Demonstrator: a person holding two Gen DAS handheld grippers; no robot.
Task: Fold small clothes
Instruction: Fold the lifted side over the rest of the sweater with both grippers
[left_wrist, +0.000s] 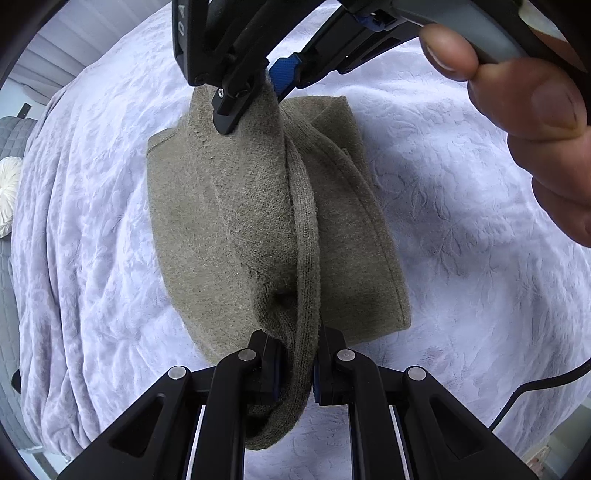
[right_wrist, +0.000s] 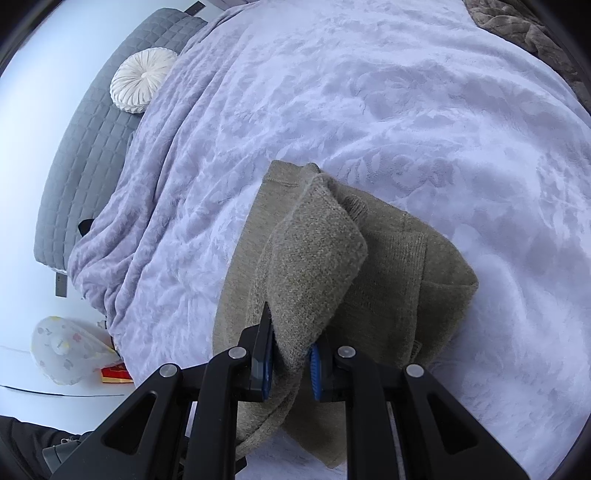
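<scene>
An olive-brown knitted garment lies partly folded on a lavender bedspread. My left gripper is shut on one edge of the garment and lifts it. My right gripper is shut on the far edge of the same fold at the top of the left wrist view, held by a hand. In the right wrist view my right gripper pinches a raised flap of the garment above the flat layers.
The bedspread hangs over the bed's left side. A round white cushion sits on a grey quilted mattress edge. A brown blanket lies far right. A pale bag lies on the floor.
</scene>
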